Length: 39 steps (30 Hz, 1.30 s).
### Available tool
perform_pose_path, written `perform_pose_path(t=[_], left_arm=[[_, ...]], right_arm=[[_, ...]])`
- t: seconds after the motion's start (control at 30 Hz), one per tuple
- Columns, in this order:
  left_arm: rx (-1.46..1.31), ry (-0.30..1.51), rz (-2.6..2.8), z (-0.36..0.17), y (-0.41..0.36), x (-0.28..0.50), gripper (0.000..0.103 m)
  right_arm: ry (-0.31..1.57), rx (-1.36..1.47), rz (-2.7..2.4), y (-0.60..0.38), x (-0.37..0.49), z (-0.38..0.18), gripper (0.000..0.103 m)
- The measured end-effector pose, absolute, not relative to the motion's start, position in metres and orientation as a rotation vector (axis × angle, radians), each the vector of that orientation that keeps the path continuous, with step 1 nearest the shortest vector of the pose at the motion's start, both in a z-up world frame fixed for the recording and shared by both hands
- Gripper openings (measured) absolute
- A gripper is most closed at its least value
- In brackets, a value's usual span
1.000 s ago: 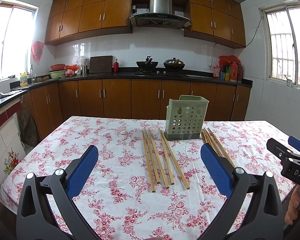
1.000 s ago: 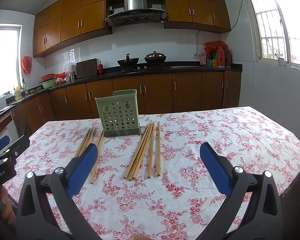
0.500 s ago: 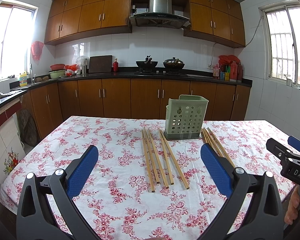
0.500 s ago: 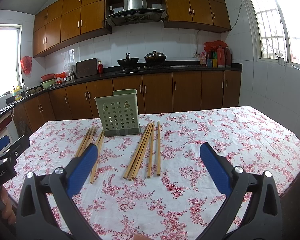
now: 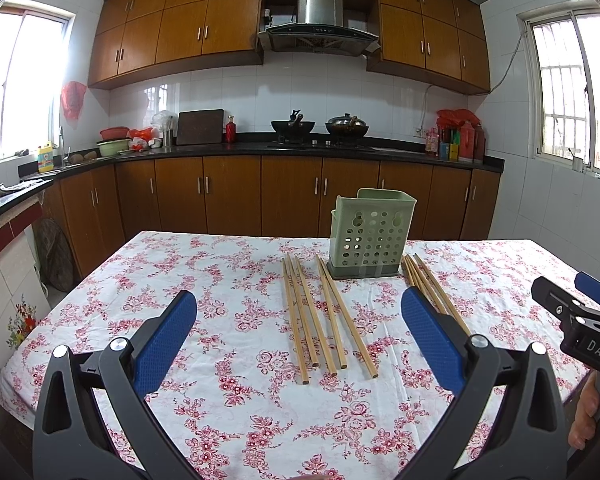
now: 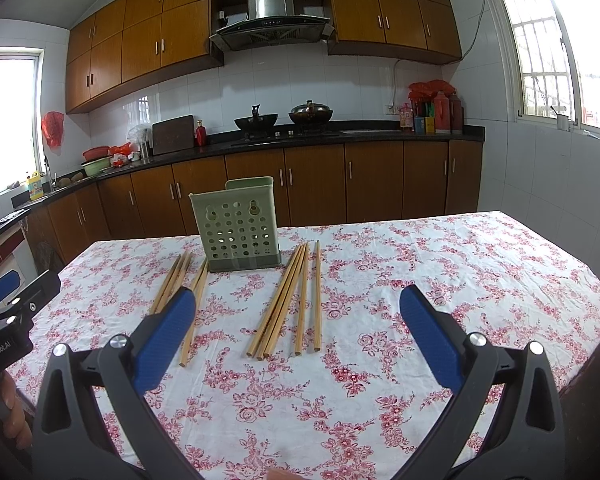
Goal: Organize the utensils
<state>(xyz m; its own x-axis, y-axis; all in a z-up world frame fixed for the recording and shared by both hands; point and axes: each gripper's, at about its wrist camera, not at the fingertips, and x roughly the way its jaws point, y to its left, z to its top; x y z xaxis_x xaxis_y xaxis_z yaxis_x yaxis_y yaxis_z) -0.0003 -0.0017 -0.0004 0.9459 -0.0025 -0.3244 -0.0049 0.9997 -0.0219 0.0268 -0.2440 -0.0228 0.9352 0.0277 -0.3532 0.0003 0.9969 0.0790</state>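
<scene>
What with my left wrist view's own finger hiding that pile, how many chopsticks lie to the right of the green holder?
Observer: Five chopsticks lie there, flat on the tablecloth.
Operator: Bunched together?
Observer: Four lie close together; the rightmost chopstick lies slightly apart.
Operator: Is the right gripper ready?
Observer: The right gripper is open and holds nothing.

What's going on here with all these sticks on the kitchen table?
A person holds a hand-held gripper in each hand, the left and the right, both open and empty above the table. Two bunches of wooden chopsticks lie either side of an upright green holder. None is picked up yet.
</scene>
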Motion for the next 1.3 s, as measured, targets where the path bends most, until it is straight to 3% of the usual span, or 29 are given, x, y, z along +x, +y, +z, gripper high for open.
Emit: perform_pose_path(t=[0.77, 1.07, 1.23, 1.3], left_arm=[[-0.033, 0.364, 0.019, -0.003, 0.001, 0.007, 0.101], [-0.096, 0.534, 0.072, -0.024, 0.034, 0.051, 0.101], [-0.142, 0.655, 0.075, -0.037, 0.053, 0.087, 0.098], [-0.132, 0.687, 0.081, -0.041, 0.056, 0.099, 0.087]], right_arm=[[0.394, 0.093, 0.006, -0.248, 0.032, -0.031, 0.099], [0.59, 0.157, -0.073, -0.279, 0.086, -0.048, 0.099], [0.723, 0.211, -0.06, -0.293, 0.135, -0.062, 0.081], [0.766, 0.221, -0.037, -0.292, 0.153, -0.066, 0.065]])
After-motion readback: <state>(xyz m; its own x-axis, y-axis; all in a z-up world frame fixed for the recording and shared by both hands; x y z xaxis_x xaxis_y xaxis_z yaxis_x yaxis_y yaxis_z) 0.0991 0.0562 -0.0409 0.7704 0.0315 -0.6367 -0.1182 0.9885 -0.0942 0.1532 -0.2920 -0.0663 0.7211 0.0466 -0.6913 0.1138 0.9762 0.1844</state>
